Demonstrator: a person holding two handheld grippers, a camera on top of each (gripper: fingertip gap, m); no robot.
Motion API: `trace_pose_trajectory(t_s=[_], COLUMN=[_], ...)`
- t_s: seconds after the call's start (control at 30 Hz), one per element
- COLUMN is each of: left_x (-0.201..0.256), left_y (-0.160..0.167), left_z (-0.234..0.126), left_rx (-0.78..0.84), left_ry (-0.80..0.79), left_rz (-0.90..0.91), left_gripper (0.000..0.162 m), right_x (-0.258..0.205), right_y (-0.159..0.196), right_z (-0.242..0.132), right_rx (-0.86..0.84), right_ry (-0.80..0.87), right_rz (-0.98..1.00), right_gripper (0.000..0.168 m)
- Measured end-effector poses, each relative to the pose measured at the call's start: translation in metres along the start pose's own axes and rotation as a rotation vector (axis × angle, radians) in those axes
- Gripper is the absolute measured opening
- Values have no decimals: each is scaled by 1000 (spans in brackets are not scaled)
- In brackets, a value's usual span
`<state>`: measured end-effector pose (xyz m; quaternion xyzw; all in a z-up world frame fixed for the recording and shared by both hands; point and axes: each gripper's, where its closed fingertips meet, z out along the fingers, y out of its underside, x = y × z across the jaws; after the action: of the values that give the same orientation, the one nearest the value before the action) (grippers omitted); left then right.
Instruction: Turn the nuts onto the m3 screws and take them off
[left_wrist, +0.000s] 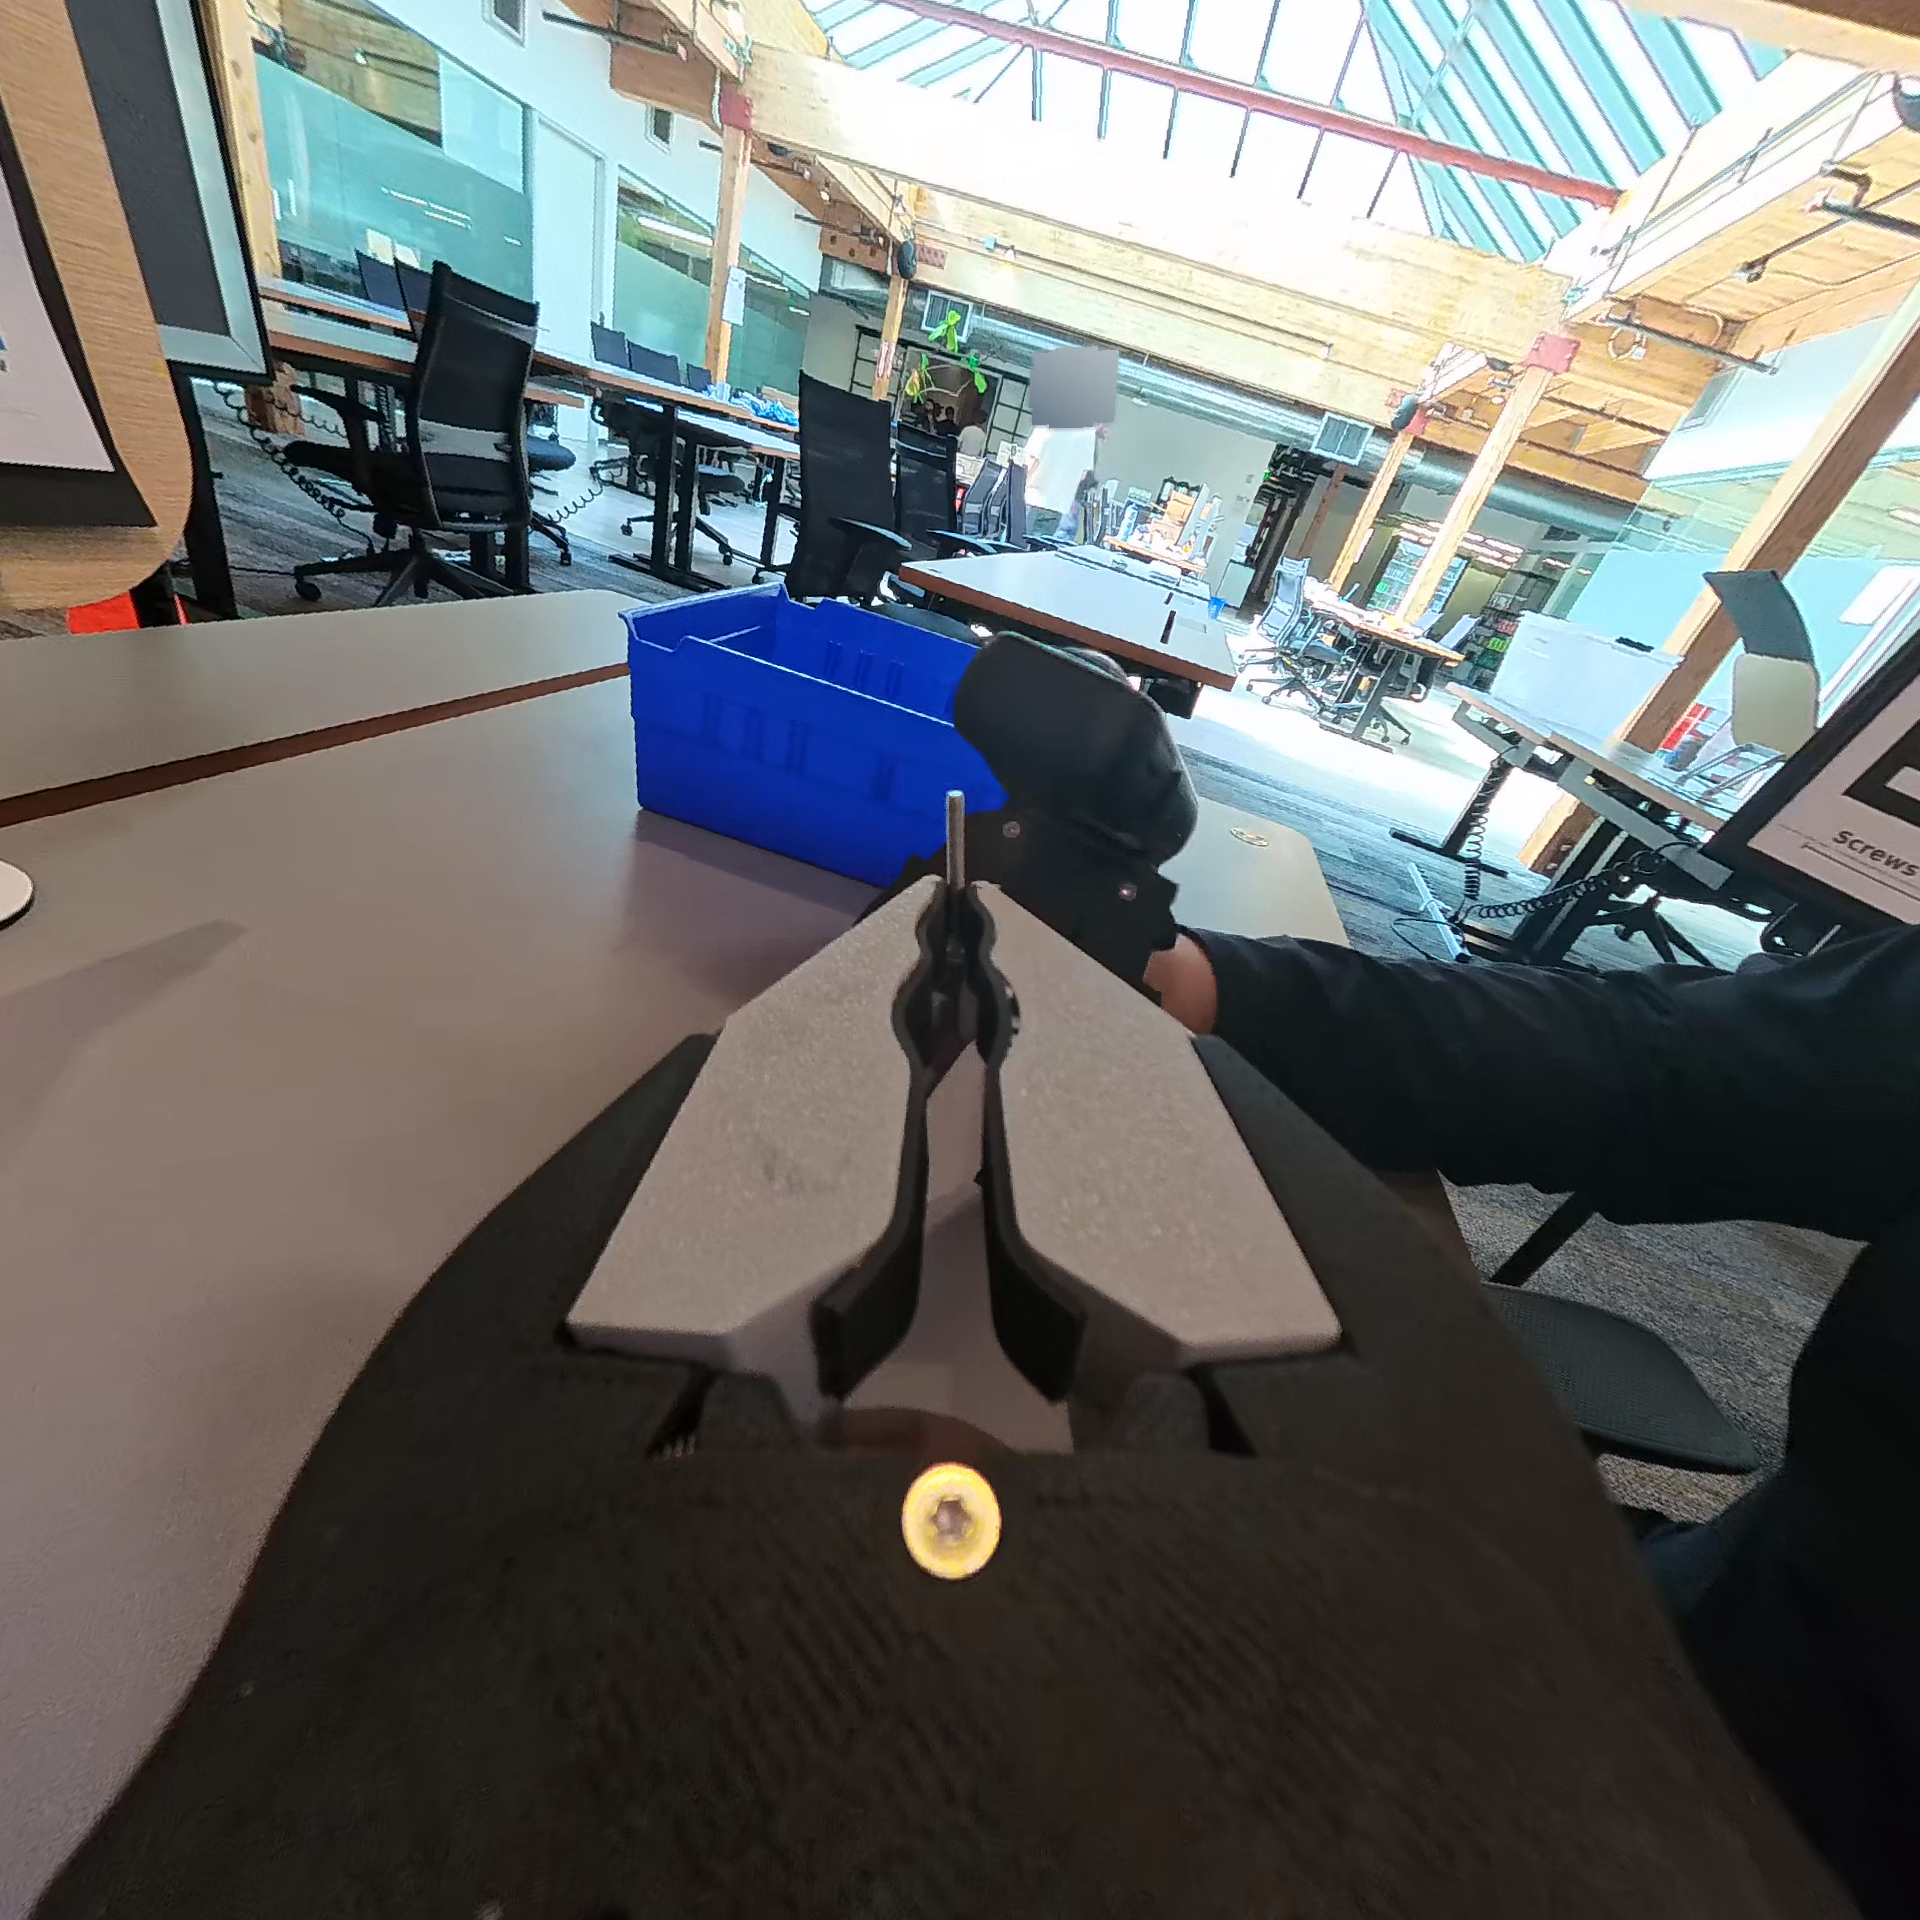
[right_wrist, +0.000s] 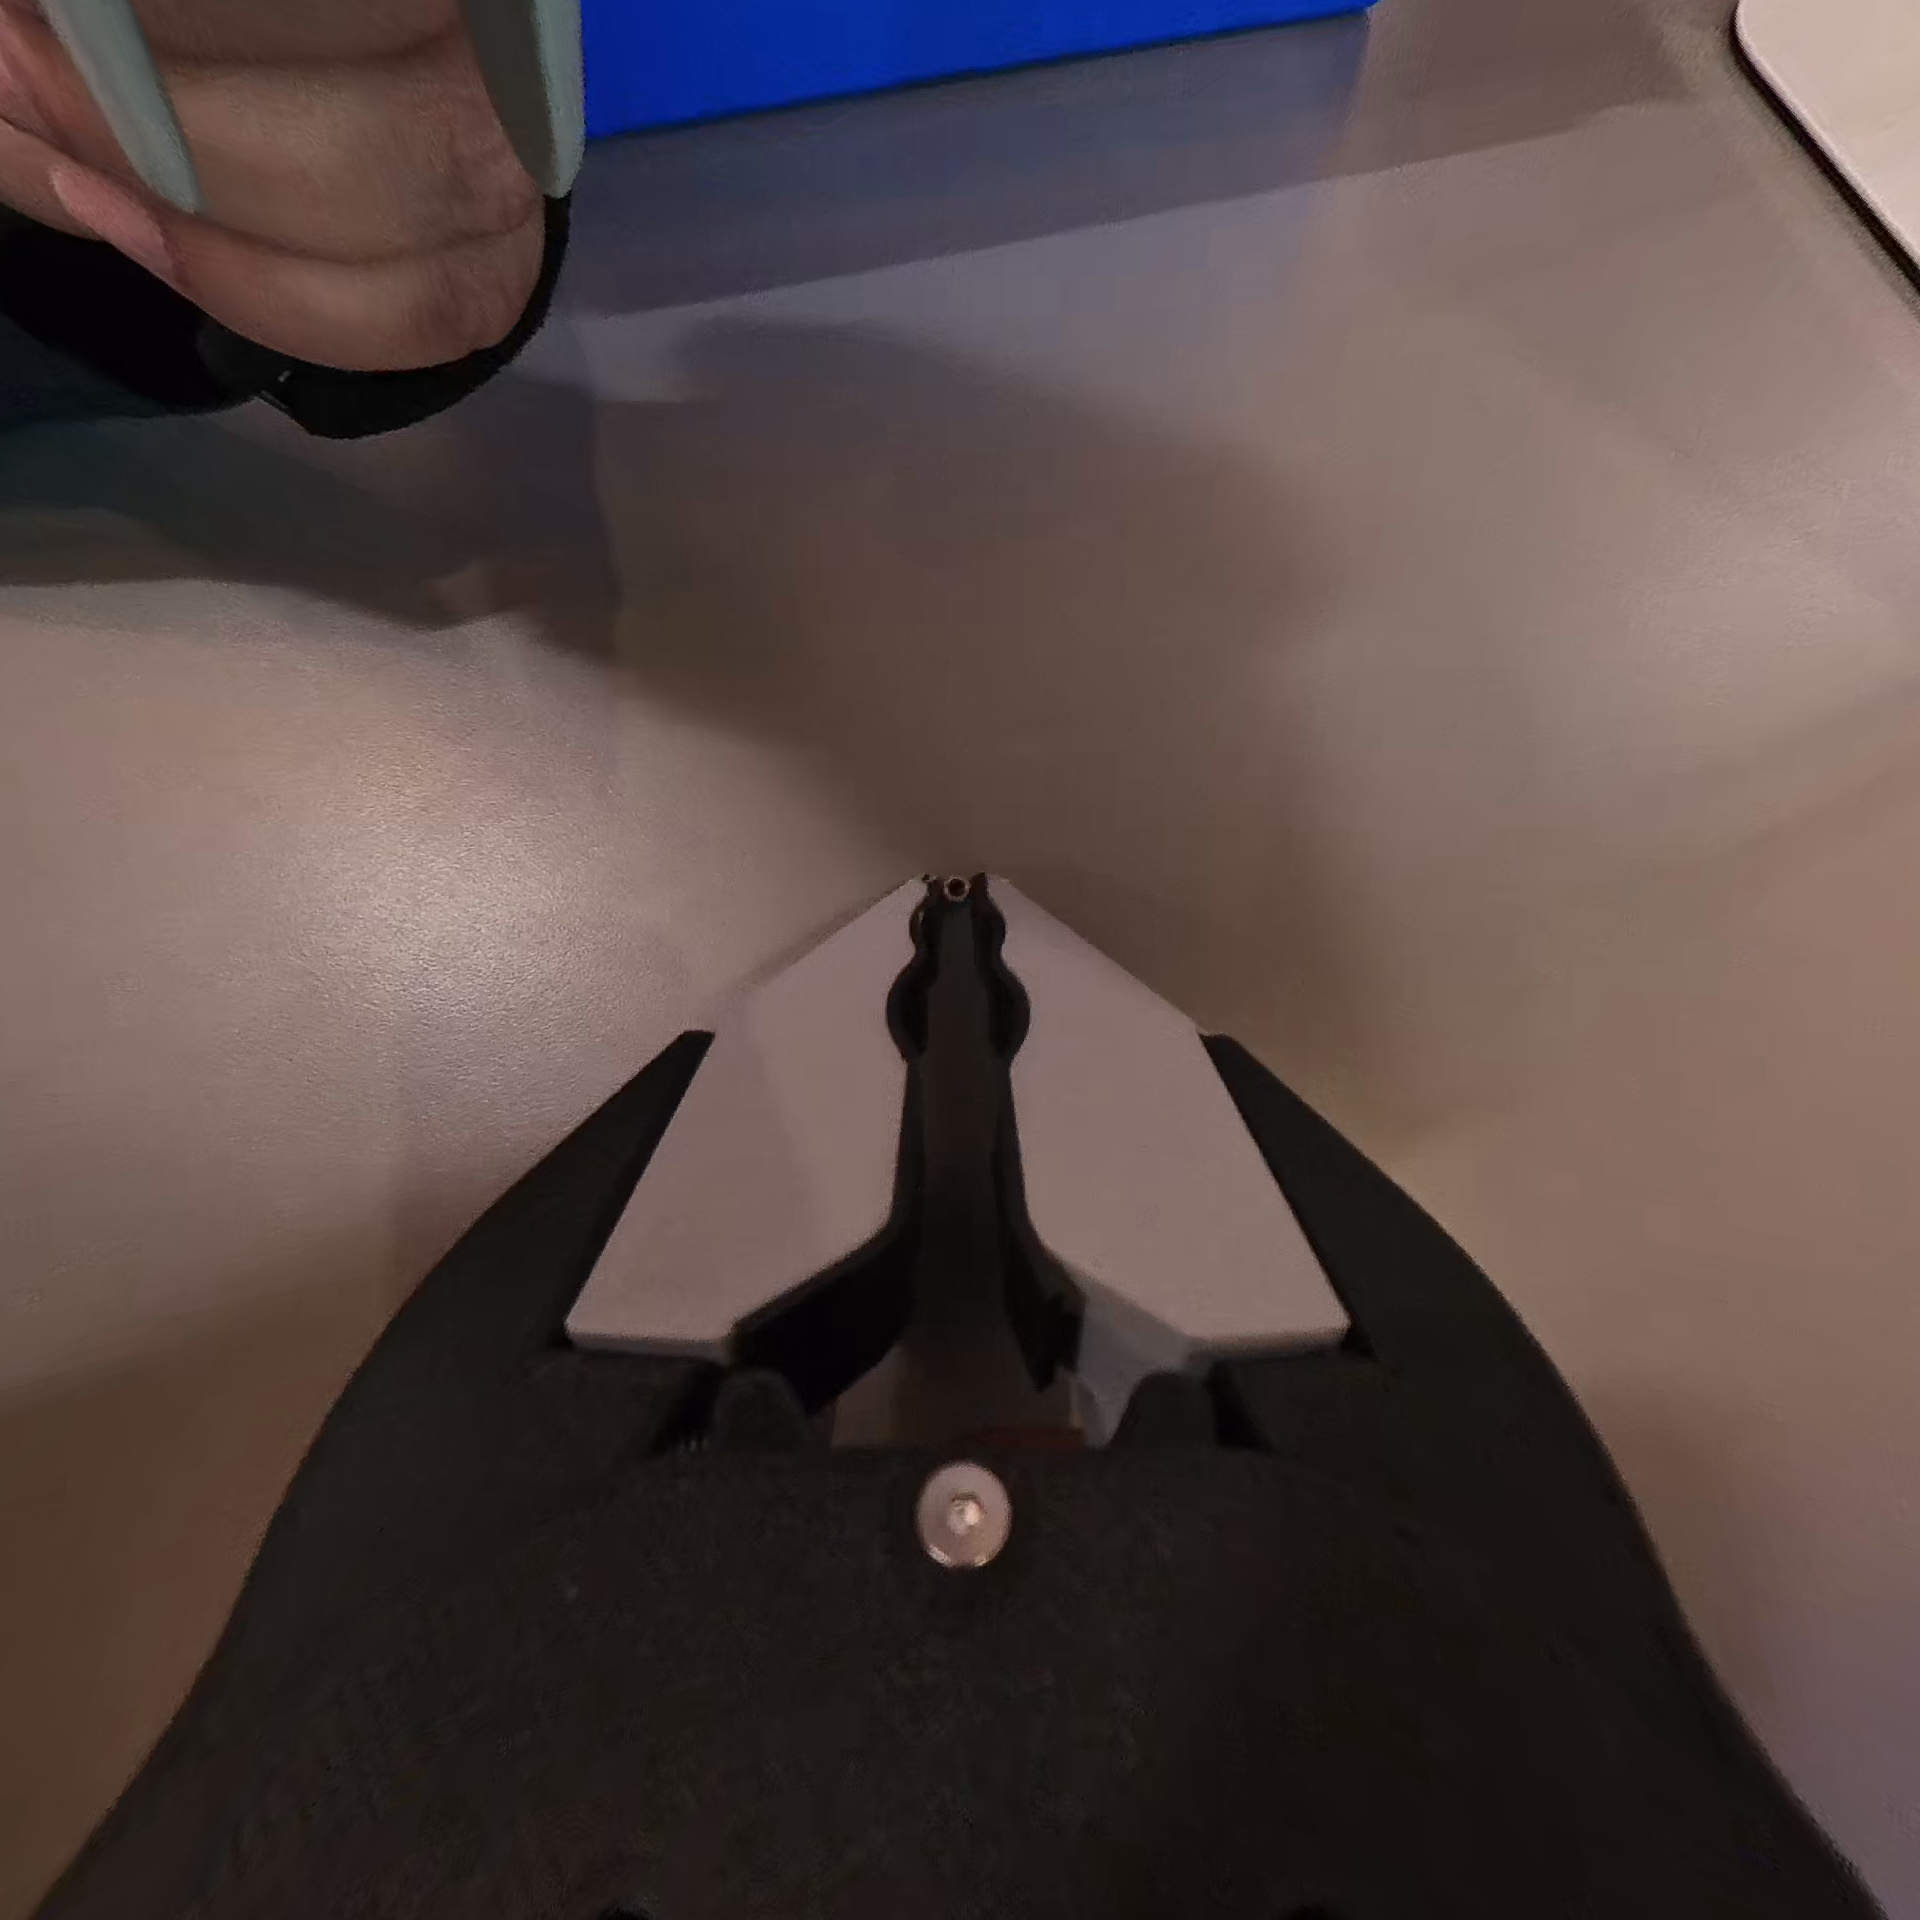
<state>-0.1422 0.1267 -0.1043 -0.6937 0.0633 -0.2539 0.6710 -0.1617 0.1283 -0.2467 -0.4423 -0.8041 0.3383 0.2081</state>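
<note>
The left gripper (left_wrist: 954, 902) is held level above the table (left_wrist: 312, 935), its two grey, grainy wedge-shaped fingers (left_wrist: 831, 1039) pressed together at the tips and pinching an m3 screw (left_wrist: 953, 836), whose thin bright metal shank stands upright out of the tips. The black inner pads curve apart just behind the pinch, and a brass-coloured bolt head sits in the matt black textured body below. Beyond it a hand in a black glove (left_wrist: 1081, 748) wraps the handle of the other tool, with a dark-sleeved forearm (left_wrist: 1507, 1039) running off to the right edge and a strip of bare wrist between glove and sleeve. A blue plastic bin (left_wrist: 800, 748) with ribbed walls stands on the table behind the screw. The right gripper (right_wrist: 957, 886) points steeply down at the smooth, matt grey-brown tabletop, its smooth grey fingers (right_wrist: 810, 1122) closed on a tiny nut (right_wrist: 956, 886), a small dark ring with a hole seen end-on right at the tips. In the right wrist view's upper left corner a bare hand (right_wrist: 312, 208) curls around pale grey finger parts of the other tool, edged by a black cuff, with the blue bin's base just behind it.
</note>
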Motion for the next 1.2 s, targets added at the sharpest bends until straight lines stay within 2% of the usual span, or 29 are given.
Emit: trace_pose_trajectory(t_s=[0.2,0.33,1.2], left_x=[1,1,-1], left_y=[0,-1,4], left_z=[0,0,2], left_rx=[0,1,-12], left_ry=[3,4,0], left_rz=[1,3,-5], left_gripper=[0,0,0], right_x=[-1,3,1], right_y=[-1,-1,-3], right_z=[1,1,3], right_rx=[-2,1,12], right_ry=[12,26,8], right_rz=[-17,-7,13], right_gripper=[2,10,3])
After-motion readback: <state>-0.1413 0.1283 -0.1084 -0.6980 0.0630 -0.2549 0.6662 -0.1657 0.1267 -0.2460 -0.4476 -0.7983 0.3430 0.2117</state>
